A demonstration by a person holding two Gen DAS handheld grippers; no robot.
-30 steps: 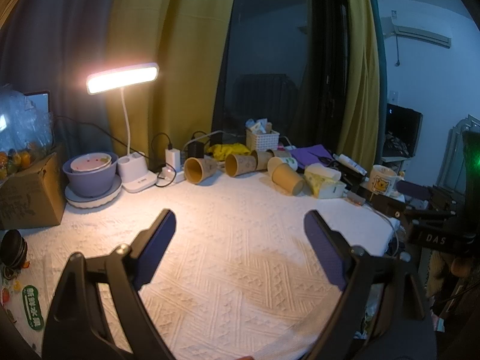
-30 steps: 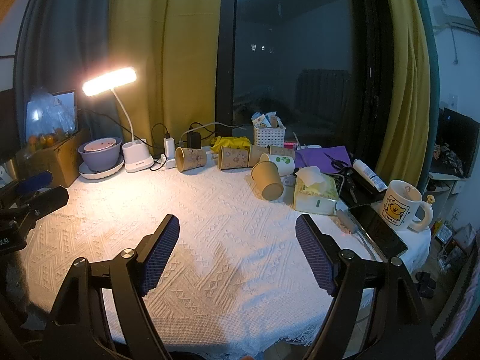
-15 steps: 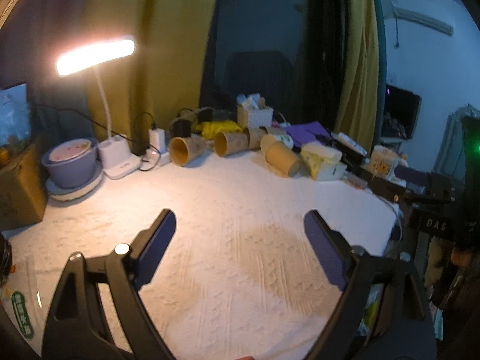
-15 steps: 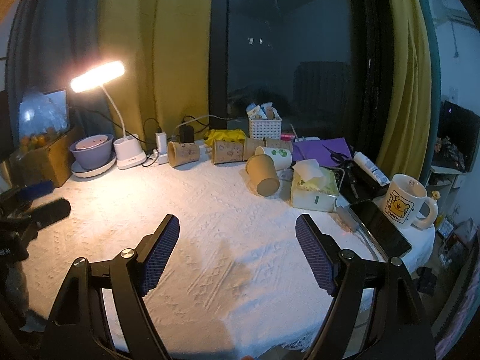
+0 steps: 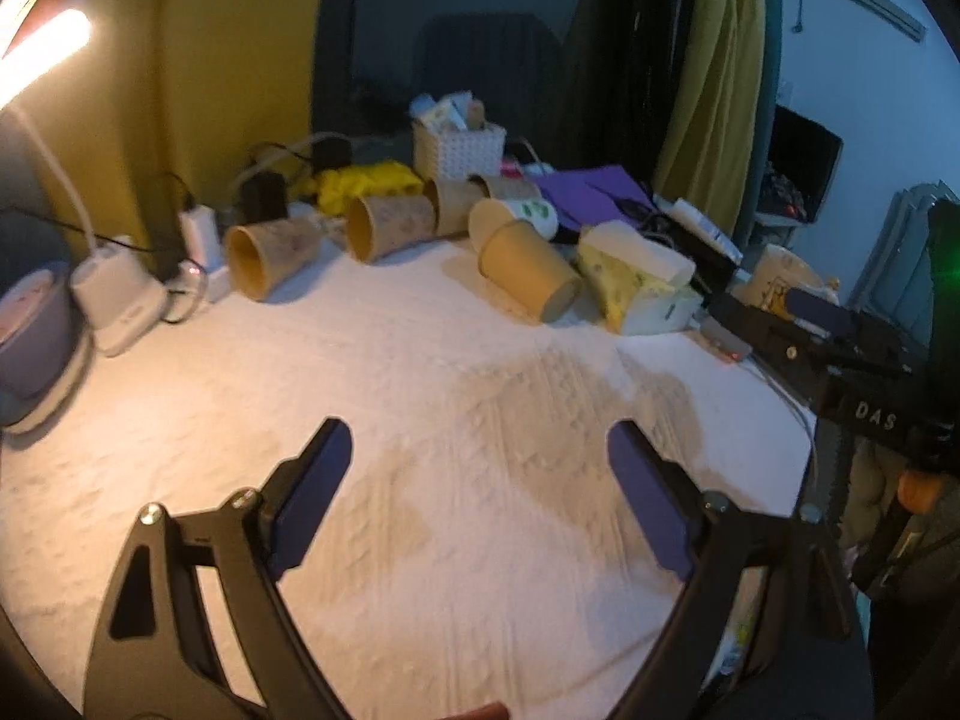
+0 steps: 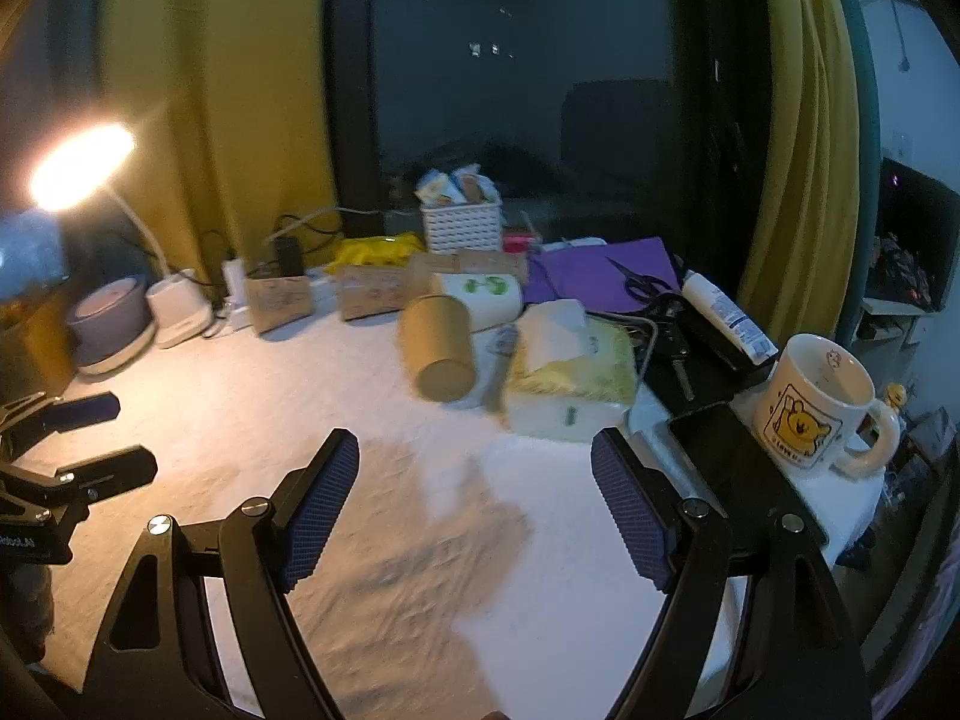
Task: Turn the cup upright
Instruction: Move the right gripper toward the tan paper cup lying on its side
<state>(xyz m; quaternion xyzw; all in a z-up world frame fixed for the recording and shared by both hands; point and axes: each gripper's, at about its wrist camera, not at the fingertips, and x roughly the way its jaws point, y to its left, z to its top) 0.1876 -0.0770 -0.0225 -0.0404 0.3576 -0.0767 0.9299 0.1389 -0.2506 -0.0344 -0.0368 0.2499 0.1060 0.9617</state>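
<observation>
Several brown paper cups lie on their sides at the back of the white tablecloth. The nearest cup [image 5: 528, 273] [image 6: 437, 347] lies with its base toward me, beside a tissue box [image 6: 570, 372]. Others [image 5: 270, 258] [image 5: 390, 225] lie further left with mouths facing me. A white cup with green print [image 6: 480, 294] lies behind the nearest one. My left gripper [image 5: 480, 474] is open and empty above the cloth, well short of the cups. My right gripper [image 6: 474, 480] is open and empty, just short of the nearest cup. The left gripper also shows in the right wrist view [image 6: 90, 438].
A lit desk lamp [image 6: 81, 165] with white base [image 5: 117, 306], a purple bowl [image 6: 111, 315], chargers and cables stand at the back left. A white basket [image 6: 461, 225], purple folder [image 6: 606, 270], phone [image 6: 738, 456] and bear mug [image 6: 816, 402] crowd the right.
Both grippers have moved forward and lower toward the row of cups, which now look larger. Both stay open.
</observation>
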